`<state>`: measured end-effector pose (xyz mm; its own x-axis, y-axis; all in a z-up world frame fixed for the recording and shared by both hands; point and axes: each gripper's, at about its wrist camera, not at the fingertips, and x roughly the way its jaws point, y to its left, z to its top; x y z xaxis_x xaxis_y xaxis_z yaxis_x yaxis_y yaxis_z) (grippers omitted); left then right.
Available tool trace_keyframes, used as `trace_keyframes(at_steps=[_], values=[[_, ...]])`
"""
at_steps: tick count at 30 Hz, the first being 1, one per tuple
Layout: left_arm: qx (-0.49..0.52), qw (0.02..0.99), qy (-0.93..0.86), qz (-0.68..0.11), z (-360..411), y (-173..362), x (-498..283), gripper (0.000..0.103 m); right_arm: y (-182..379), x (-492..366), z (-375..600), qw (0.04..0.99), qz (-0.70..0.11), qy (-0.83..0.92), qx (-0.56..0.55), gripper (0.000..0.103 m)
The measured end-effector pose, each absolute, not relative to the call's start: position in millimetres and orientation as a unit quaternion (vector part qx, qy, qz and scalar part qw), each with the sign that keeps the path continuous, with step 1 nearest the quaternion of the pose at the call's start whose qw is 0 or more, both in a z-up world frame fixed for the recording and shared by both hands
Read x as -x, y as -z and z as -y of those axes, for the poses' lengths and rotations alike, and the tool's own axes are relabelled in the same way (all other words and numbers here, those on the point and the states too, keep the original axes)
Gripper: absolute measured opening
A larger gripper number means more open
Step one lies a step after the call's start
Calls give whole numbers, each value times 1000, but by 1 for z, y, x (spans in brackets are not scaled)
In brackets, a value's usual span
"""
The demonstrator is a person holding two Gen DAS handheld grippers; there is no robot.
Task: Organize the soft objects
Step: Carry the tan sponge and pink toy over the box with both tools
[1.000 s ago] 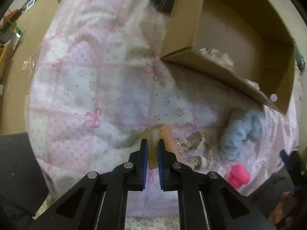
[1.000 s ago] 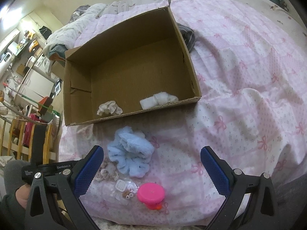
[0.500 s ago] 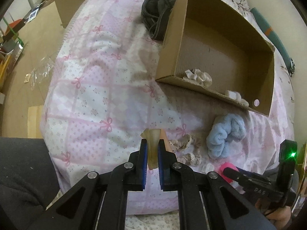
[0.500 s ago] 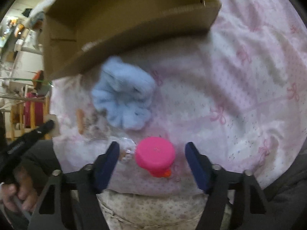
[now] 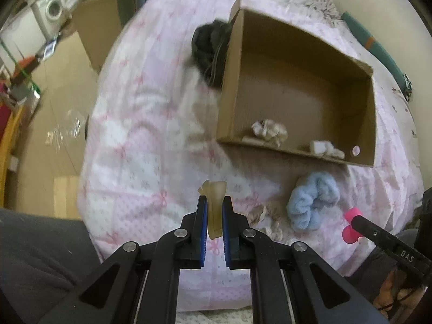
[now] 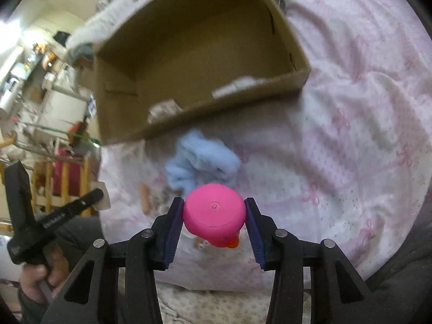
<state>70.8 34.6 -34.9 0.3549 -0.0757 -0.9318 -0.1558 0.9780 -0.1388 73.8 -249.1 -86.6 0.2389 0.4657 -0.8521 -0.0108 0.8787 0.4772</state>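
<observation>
- Pink-and-white bedding with a bow pattern covers the bed; at the left of the left wrist view a washing machine stands in the blurred background, next to a wooden floor.
- An open cardboard box sits on the bed, with a dark bundle of cloth lying against its outer left wall.
- Inside the box, along the near wall, lie a beige scrunchie and a white soft piece, apart from each other.
- On the bedding just in front of the box lies a fluffy blue scrunchie; beside it, toward the left claw, sit small beige crumpled pieces.
- The left claw is narrowed onto a yellowish translucent soft piece, which stands upright between the blue pads and pokes out past the tips, above the bedding.
- The right claw grips a pink rubber toy by its rounded sides; an orange tip shows at the toy's lower edge.
- In the right wrist view the toy is held in front of the blue scrunchie, on the near side of the box; whether it touches the bedding cannot be told.
</observation>
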Motion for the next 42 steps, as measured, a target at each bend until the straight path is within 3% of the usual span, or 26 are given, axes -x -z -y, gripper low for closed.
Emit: trace_keyframes(at_steps=[25,42], values=[[71,839,13,-540,-10,-5,-98,9,48,-82,271,796,-537,-179,-214,47],[55,871,35,-486,9,-30,-160,9,-8,-141,276,852,-449,-202,-181,47]])
